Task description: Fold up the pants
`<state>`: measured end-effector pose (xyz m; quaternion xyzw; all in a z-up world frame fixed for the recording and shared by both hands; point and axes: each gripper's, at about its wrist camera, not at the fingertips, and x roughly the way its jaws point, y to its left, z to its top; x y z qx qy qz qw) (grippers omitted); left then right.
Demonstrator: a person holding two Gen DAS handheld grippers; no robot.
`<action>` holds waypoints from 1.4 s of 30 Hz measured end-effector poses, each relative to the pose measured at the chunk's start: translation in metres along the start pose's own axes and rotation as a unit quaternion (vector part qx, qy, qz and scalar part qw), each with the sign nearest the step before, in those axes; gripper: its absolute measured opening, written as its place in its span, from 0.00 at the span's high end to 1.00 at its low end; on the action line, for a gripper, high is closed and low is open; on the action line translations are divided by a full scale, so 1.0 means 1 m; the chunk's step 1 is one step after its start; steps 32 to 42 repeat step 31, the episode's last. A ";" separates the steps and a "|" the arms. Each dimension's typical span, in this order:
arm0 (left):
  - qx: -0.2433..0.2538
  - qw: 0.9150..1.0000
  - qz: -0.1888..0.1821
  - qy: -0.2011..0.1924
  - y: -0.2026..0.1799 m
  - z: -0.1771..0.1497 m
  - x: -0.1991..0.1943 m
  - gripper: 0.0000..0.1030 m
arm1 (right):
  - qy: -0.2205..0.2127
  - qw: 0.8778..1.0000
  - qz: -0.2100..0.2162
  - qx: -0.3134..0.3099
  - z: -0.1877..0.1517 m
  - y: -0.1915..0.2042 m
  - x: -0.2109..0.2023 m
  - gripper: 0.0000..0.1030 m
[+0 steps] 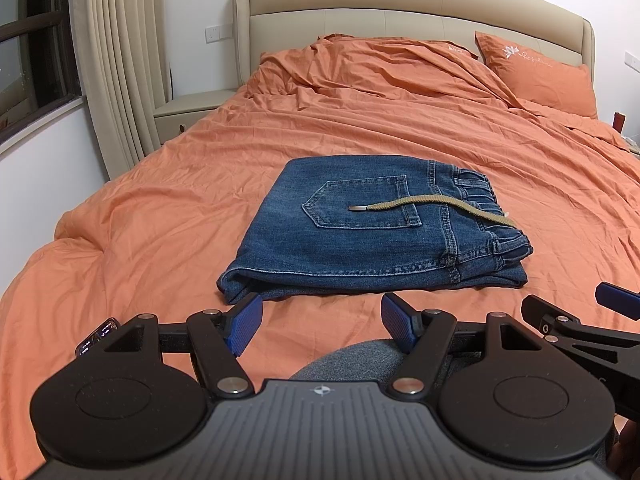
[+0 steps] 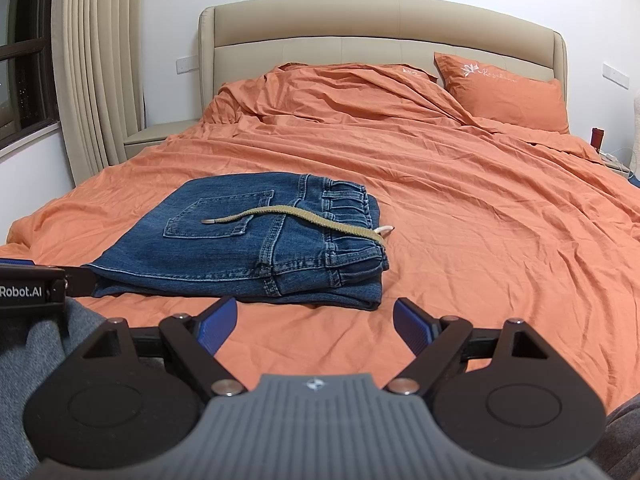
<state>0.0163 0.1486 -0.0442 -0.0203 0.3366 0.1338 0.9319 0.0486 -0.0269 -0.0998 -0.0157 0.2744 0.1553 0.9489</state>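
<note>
Blue denim pants [image 1: 360, 240] lie folded into a compact rectangle on the orange bed sheet [image 1: 160, 208], back pocket up, waistband to the right. A tan drawstring [image 1: 432, 203] lies across the pocket. The pants also show in the right wrist view [image 2: 240, 248], with the drawstring [image 2: 296, 214] on top. My left gripper [image 1: 322, 314] is open and empty, just short of the pants' near edge. My right gripper [image 2: 316, 316] is open and empty, near the pants' near right corner. The right gripper's tip shows at the right edge of the left wrist view [image 1: 618, 300].
An orange pillow [image 1: 536, 72] and rumpled duvet lie at the beige headboard [image 1: 400, 4]. A beige nightstand [image 1: 188, 110] and curtain [image 1: 116, 60] stand left of the bed. A grey-clad knee [image 1: 352, 360] is below the left gripper.
</note>
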 end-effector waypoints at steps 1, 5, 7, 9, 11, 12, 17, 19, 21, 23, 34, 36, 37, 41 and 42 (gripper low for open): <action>0.001 1.000 0.000 0.000 -0.001 0.000 -0.001 0.23 | 0.000 1.000 0.000 0.000 0.000 0.000 0.000 0.21; -0.001 1.000 0.000 0.000 0.000 0.000 0.000 0.23 | 0.000 1.000 0.000 0.000 0.000 0.000 0.000 0.21; 0.000 1.000 0.000 0.000 0.000 0.000 0.000 0.23 | 0.000 1.000 0.000 0.000 0.000 0.000 0.000 0.21; 0.001 1.000 0.001 -0.001 0.000 0.000 0.000 0.23 | 0.000 1.000 0.000 -0.001 0.000 0.001 0.000 0.21; 0.006 1.000 0.004 -0.002 -0.002 0.000 -0.001 0.23 | 0.000 1.000 0.000 -0.002 0.000 0.000 0.000 0.21; 0.008 1.000 0.006 -0.003 -0.003 0.000 -0.001 0.23 | 0.000 1.000 0.000 -0.002 0.000 0.001 0.000 0.21; 0.009 1.000 0.006 -0.003 -0.003 -0.001 -0.001 0.23 | 0.002 1.000 0.000 -0.001 -0.001 0.001 0.000 0.21; 0.009 1.000 0.007 -0.003 -0.004 -0.001 -0.002 0.23 | 0.002 1.000 0.001 -0.002 -0.001 0.000 0.000 0.21; 0.010 1.000 0.007 -0.003 -0.004 -0.001 -0.002 0.23 | 0.002 1.000 0.001 -0.002 0.000 0.000 0.000 0.21; 0.009 1.000 0.007 -0.003 -0.005 -0.001 -0.002 0.23 | 0.002 1.000 0.001 -0.002 0.000 0.000 0.000 0.21; 0.009 1.000 0.006 -0.003 -0.004 -0.001 -0.002 0.23 | 0.004 1.000 0.002 -0.003 0.000 0.000 0.001 0.21; 0.009 1.000 0.006 -0.003 -0.004 -0.001 -0.002 0.23 | 0.004 1.000 0.002 -0.003 0.000 0.000 0.001 0.21; 0.009 1.000 0.006 -0.003 -0.004 -0.001 -0.002 0.23 | 0.004 1.000 0.002 -0.003 0.000 0.000 0.001 0.21; 0.009 1.000 0.006 -0.003 -0.004 -0.001 -0.002 0.23 | 0.004 1.000 0.002 -0.003 0.000 0.000 0.001 0.21; 0.009 1.000 0.006 -0.003 -0.004 -0.001 -0.002 0.23 | 0.004 1.000 0.002 -0.003 0.000 0.000 0.001 0.21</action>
